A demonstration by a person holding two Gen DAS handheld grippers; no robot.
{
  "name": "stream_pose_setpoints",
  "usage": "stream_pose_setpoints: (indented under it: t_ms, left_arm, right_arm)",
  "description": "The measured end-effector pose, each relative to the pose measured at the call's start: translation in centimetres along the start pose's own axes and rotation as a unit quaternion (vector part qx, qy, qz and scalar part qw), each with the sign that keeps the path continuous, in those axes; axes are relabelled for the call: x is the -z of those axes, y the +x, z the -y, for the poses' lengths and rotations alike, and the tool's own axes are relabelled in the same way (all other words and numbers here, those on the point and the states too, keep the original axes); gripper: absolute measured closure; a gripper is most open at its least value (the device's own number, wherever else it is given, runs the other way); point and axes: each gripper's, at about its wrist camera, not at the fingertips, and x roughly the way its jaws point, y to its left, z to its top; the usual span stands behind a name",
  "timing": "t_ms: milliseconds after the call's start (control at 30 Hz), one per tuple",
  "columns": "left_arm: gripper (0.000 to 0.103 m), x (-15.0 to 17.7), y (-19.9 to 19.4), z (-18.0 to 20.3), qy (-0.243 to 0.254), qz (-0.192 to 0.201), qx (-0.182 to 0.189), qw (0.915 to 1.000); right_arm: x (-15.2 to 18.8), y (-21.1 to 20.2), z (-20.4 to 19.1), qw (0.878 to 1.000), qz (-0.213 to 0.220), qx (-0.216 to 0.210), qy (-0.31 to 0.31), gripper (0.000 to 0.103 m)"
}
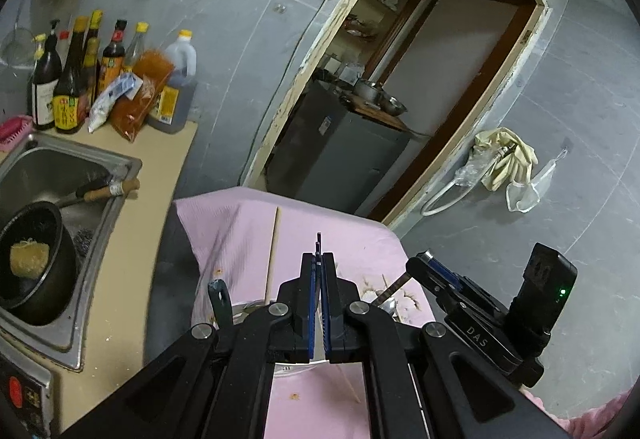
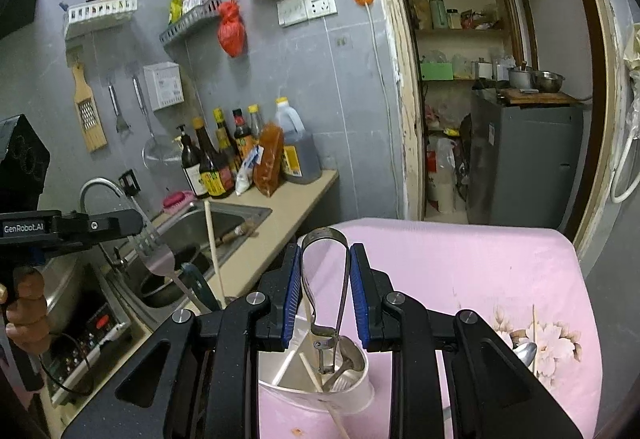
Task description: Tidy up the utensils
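On the pink-cloth table [image 2: 460, 259] stands a white divided utensil holder [image 2: 360, 395] with chopsticks [image 2: 310, 367] in it. My right gripper [image 2: 325, 291] is shut on looped metal tongs [image 2: 324, 235]; their lower ends hang inside the holder. To the left, my left gripper [image 2: 138, 225] is shut on a metal fork [image 2: 160, 261], tines up, its handle slanting down toward the holder. In the left wrist view the left gripper [image 1: 319, 259] is shut, with a thin dark edge poking out between the pads. A spoon [image 2: 526, 353] lies on the cloth at right.
A long chopstick [image 2: 212, 239] and a dark handle [image 2: 200, 287] rise left of the holder. Left of the table are a steel sink [image 1: 120, 163] with a black pan [image 1: 36, 263], sauce bottles [image 2: 224, 155] and an induction cooker [image 2: 92, 323]. A doorway with a grey fridge [image 2: 524, 155] lies behind.
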Motion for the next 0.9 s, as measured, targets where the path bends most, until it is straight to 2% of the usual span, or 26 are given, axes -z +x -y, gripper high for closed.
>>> stream_pose_setpoints:
  t_ms: [233, 567, 767, 900]
  left_arm:
    - [0.1, 1.6, 2.9, -1.1, -0.004, -0.023, -0.012, 0.9996]
    - [0.099, 4.2, 6.0, -0.9, 0.025, -0.058, -0.032, 0.9974]
    - [0.098, 4.5, 6.1, -0.6, 0.032, -0.062, -0.038, 0.9968]
    - [0.092, 4.7, 5.8, -0.1, 0.038, -0.054, -0.042, 0.9969]
  right_arm:
    - [1.2, 1.8, 0.3, 1.0, -0.021, -0.003, 0.006, 0.082]
    - [3.2, 3.6, -0.3, 0.998, -0.054, -0.011, -0.002, 0.081]
    - [3.2, 2.6, -0.1, 0.999, -0.044, -0.021, 0.009, 0.081]
    - [2.9, 1.4, 0.6, 0.999, -0.023, -0.021, 0.027, 0.078]
